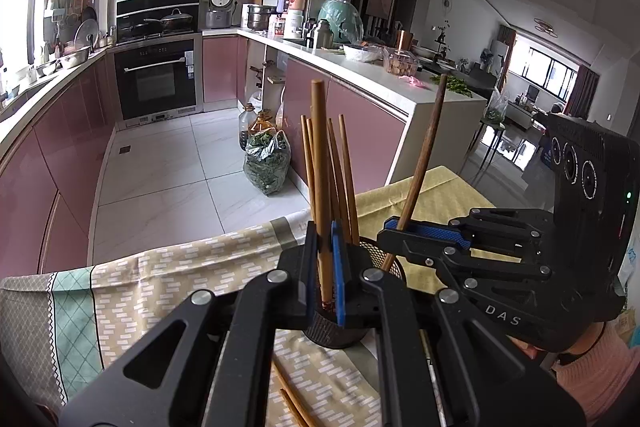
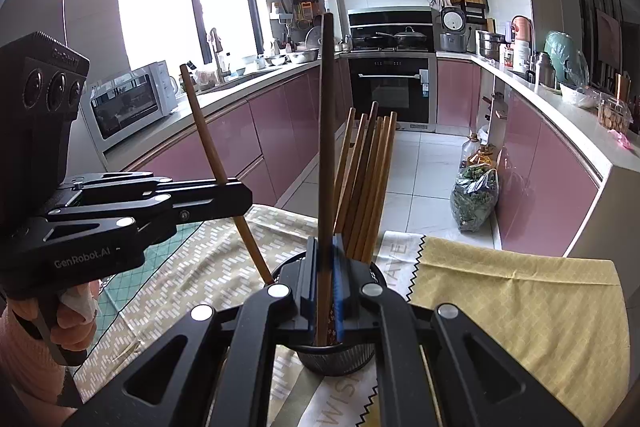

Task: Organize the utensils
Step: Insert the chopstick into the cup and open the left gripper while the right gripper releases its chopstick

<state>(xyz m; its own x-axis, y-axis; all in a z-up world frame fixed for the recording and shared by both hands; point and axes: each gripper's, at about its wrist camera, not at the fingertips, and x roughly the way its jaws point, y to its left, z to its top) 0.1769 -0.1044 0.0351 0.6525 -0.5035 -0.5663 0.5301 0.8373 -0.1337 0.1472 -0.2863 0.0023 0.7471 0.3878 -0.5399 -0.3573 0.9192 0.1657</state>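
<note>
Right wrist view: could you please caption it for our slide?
Both grippers, right and left, each lower one chopstick into the mesh holder.

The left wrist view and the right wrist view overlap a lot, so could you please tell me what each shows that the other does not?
Only the left wrist view shows the loose chopsticks lying on the cloth and the living area beyond the counter. Only the right wrist view shows the window and the microwave. Both show the mesh holder with upright chopsticks, the left gripper shut on one chopstick, the right gripper shut on a darker chopstick, and the oven.
</note>
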